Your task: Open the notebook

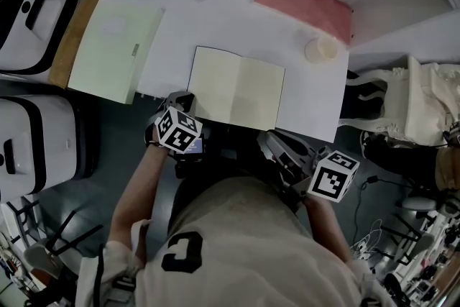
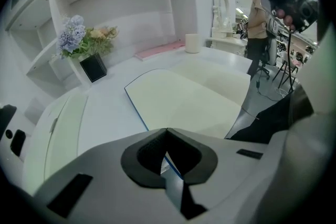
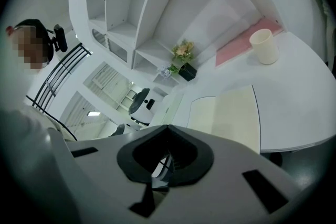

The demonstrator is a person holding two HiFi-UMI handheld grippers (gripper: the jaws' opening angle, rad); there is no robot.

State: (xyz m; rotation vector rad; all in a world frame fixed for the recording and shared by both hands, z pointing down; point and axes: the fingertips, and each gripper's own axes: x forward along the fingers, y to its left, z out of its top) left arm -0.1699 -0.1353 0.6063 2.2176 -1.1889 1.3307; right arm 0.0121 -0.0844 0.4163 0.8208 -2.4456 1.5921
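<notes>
The notebook (image 1: pixel 237 93) is seen lying open and flat on the white table (image 1: pixel 215 18) in the head view, its cream pages bare, close to the table's near edge. Only in this view are both tools taken in at once. The left gripper (image 1: pixel 181 104) is held just at the notebook's near left corner, while the right gripper (image 1: pixel 272 141) is kept off the table's edge, below the near right corner. A pale green folder (image 1: pixel 115 50) is shown to the left, and a pink mat (image 1: pixel 305 3) and a cup (image 1: pixel 321 49) behind. In the left gripper view the jaws are seen pressed together at their tips with nothing caught between them. The notebook's corner, with a blue cover edge, is spread just beyond and beneath them, though contact cannot be confirmed. A person (image 2: pixel 257 13) standing in the background is picked up here and nowhere else. In the right gripper view the jaws are likewise closed and empty. The notebook (image 3: pixel 231 113) is seen ahead and to the right, clear of the tips, with tall white shelves (image 3: pixel 121 2) revealed beyond.
</notes>
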